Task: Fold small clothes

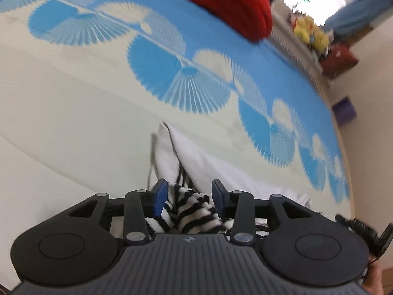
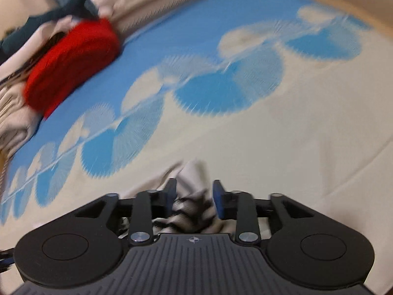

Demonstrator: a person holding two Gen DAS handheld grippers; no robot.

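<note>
A small black-and-white striped garment with a white part [image 1: 194,209] lies on the blue-and-cream patterned bed sheet [image 1: 73,113]. My left gripper [image 1: 189,196] is open, its blue pads on either side of a bunched striped fold, not pinching it. In the right wrist view the same garment [image 2: 194,204] bunches between the pads of my right gripper [image 2: 194,196], which is also open around the cloth. The right view is motion-blurred. The rest of the garment is hidden under both grippers.
A folded red garment [image 1: 221,5] lies on the sheet at the far side, also in the right view [image 2: 71,61] next to a pile of pale and dark clothes [image 2: 14,113]. Yellow soft toys [image 1: 309,32] and a red bag [image 1: 339,59] stand beyond the bed edge.
</note>
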